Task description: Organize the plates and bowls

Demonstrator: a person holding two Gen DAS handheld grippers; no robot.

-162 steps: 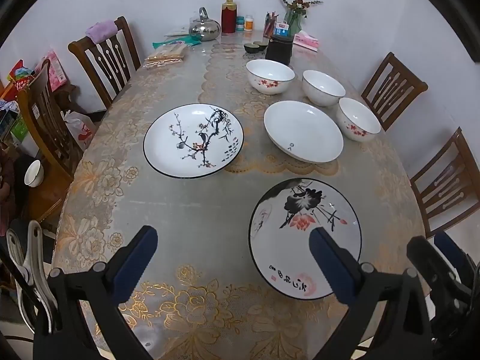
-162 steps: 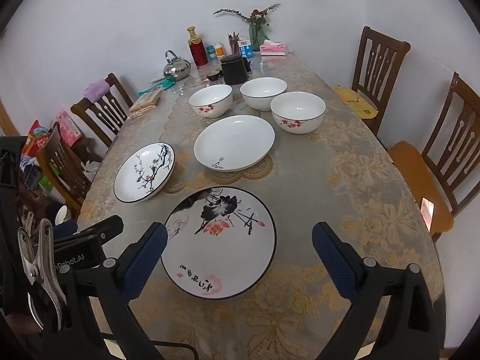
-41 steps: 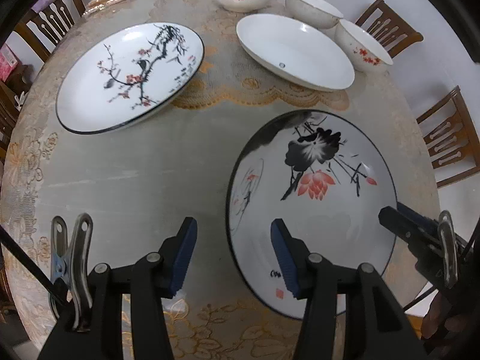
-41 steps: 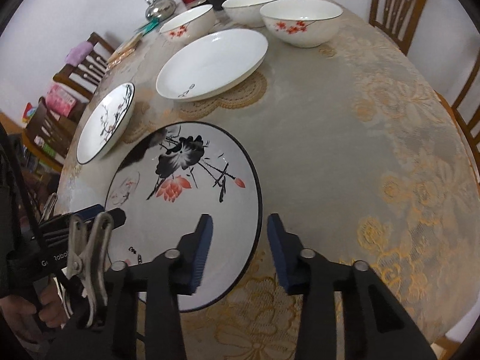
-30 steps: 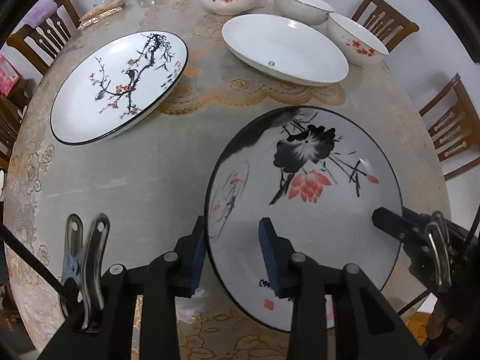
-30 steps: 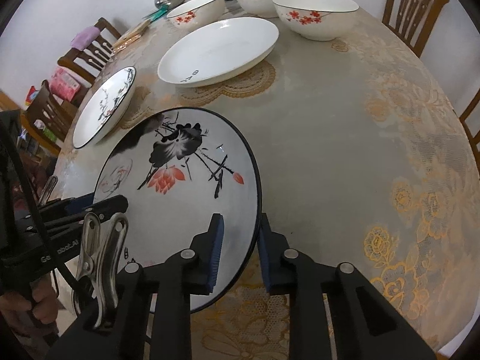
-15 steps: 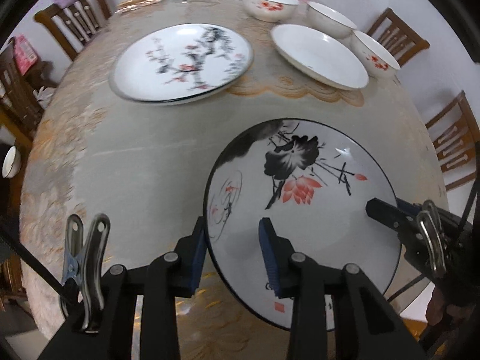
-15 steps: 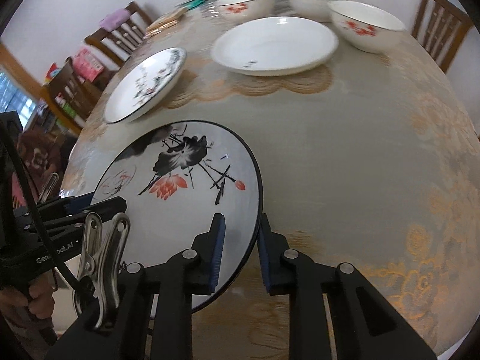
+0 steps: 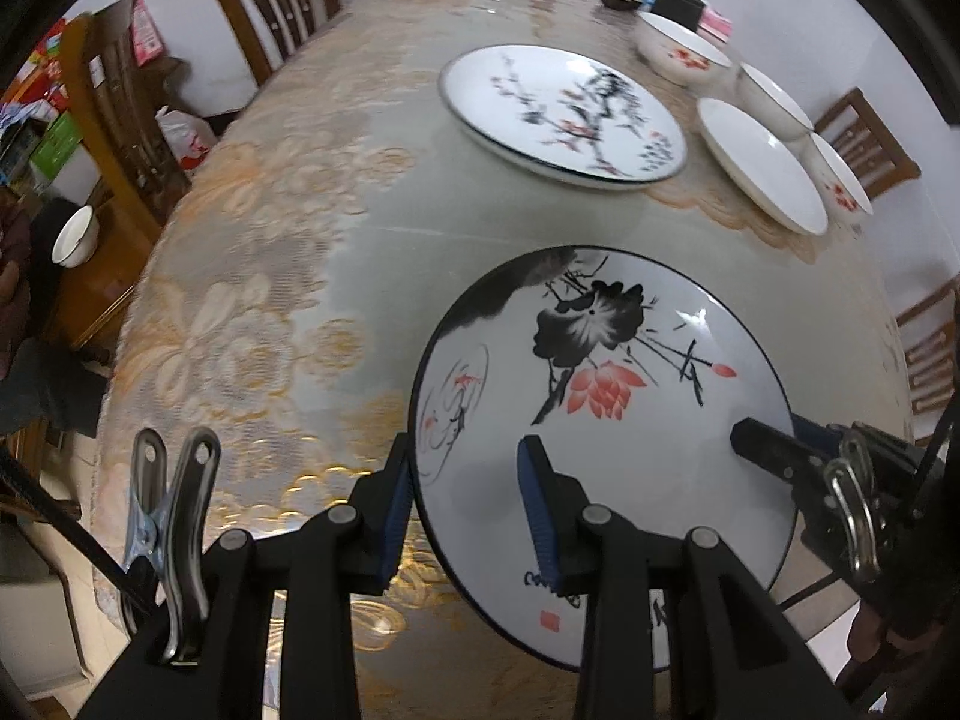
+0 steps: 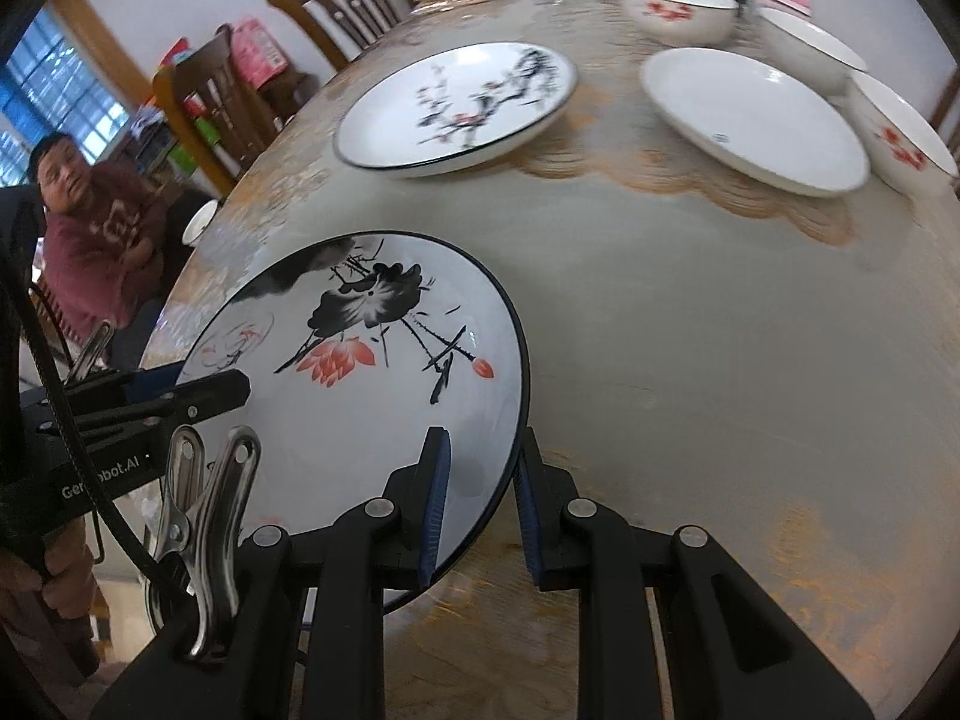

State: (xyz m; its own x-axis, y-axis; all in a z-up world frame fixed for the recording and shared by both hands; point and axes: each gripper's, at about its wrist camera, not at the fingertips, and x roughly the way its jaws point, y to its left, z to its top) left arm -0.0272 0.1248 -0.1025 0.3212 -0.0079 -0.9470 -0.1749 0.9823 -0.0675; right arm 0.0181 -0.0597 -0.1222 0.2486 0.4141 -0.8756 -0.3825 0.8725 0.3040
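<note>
Lotus plate (image 9: pixel 606 420), flat on the surface (image 9: pixel 336 276) a second ago, is now carried clear of it toward the blossom plate (image 9: pixel 564 114), seemingly for stacking. Its left rim is pinched in the left claw (image 9: pixel 468 516), its right rim in the right claw (image 10: pixel 477 507); contact under the plate is hidden.

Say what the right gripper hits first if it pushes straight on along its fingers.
Likely the tablecloth: the right gripper, clamped on the lotus plate's rim, points steeply down at bare cloth, short of the white plate. Depth is unclear.
</note>
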